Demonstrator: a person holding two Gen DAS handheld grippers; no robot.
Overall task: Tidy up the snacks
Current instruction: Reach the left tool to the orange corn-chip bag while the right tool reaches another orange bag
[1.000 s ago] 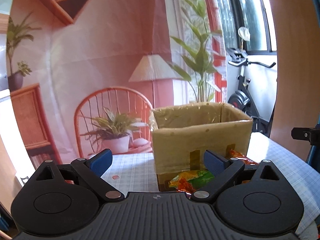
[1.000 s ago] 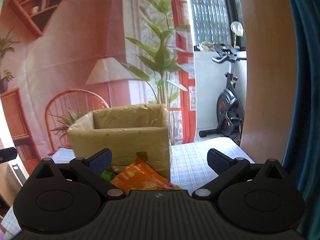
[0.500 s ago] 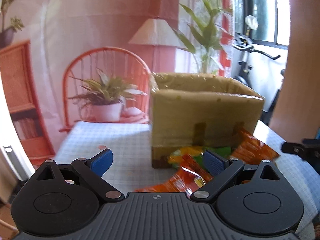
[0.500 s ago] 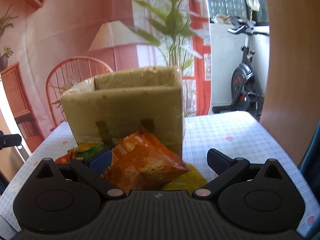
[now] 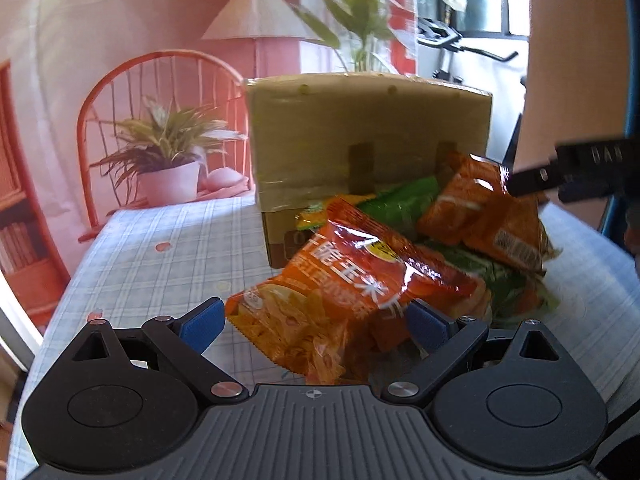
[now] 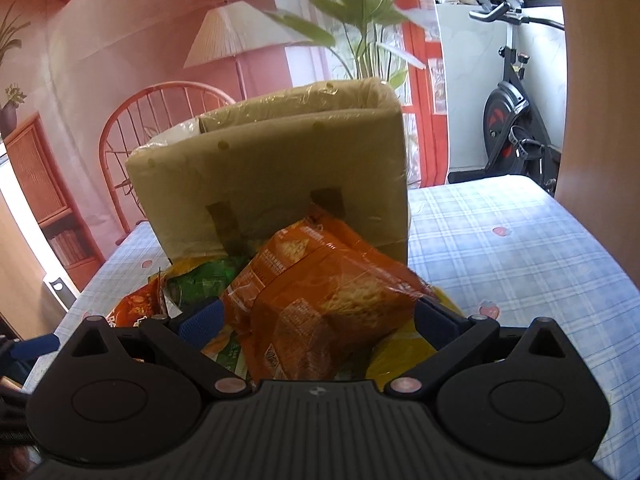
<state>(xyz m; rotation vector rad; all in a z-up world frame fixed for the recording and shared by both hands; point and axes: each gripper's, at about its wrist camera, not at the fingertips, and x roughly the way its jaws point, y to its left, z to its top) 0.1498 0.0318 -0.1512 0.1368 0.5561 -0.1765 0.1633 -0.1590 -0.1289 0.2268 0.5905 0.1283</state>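
Observation:
A pile of snack bags lies on the checked tablecloth against the front of a tape-wrapped cardboard box [image 5: 368,140]. In the left wrist view, an orange corn-chip bag [image 5: 344,292] reaches in between the spread fingers of my left gripper [image 5: 312,322], which is open. Behind it lie green bags [image 5: 404,208] and another orange bag [image 5: 488,216]. In the right wrist view, an orange cracker bag [image 6: 320,304] sits between the fingers of my right gripper [image 6: 318,318], also open. The box [image 6: 272,168] stands just behind, and a green bag [image 6: 200,280] and a yellow bag [image 6: 400,352] lie underneath.
The table [image 6: 520,248] has bare cloth to the right of the box and to the left of it [image 5: 160,248]. Part of the right gripper [image 5: 580,164] shows at the right of the left wrist view. A printed backdrop hangs behind, and an exercise bike [image 6: 512,120] stands beyond.
Both grippers have tilted down and moved in on the snack pile before the box. The orange bags now lie between their open fingers.

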